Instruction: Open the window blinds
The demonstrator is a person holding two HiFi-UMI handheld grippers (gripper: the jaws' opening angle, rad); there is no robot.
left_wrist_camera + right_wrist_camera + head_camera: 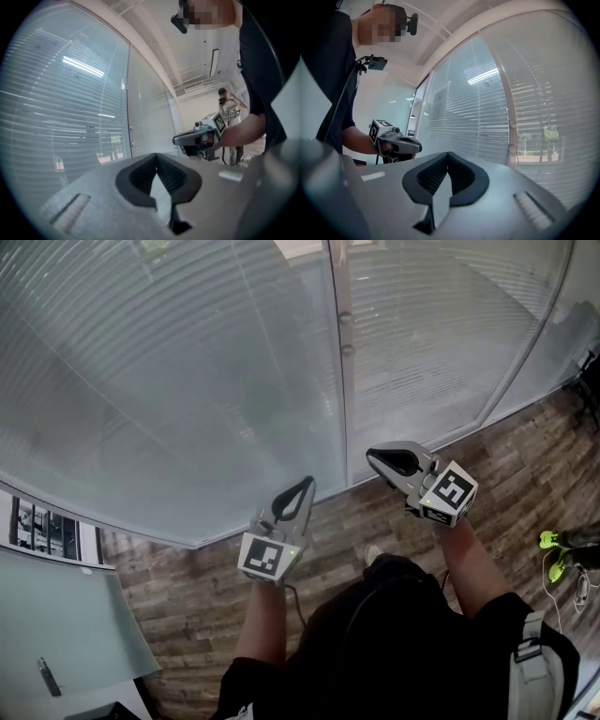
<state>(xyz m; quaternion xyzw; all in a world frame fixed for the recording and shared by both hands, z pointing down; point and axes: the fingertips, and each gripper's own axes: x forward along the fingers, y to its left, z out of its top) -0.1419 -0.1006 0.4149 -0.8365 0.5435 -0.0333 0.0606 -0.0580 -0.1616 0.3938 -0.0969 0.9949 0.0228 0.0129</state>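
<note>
The left gripper had its jaws shut, the dark pads meeting at the tips with nothing between them. The right gripper was closed in the same way and held nothing. Both pointed level toward the window, side by side and apart. In the head view the left gripper sat lower, and the right gripper sat higher and to its right. Each had its marker cube at the rear, with a bare forearm behind it. Each gripper view also caught the other gripper off to one side, closed and level.

The blinds hung ahead of both grippers, and neither gripper touched them. They were down over the panes, their slats lying horizontal across the whole height that showed. A pale post stood between two panes and bore two small knobs, one above the other. The left gripper was to the left of the post's foot and the right gripper just to its right. In the right gripper view, trees and ground showed faintly through the slats beyond the post.

The floor under the window was of wood planks. A pale desk stood at the lower left of the head view. In the left gripper view a second person stood in the background, beyond the right gripper.
</note>
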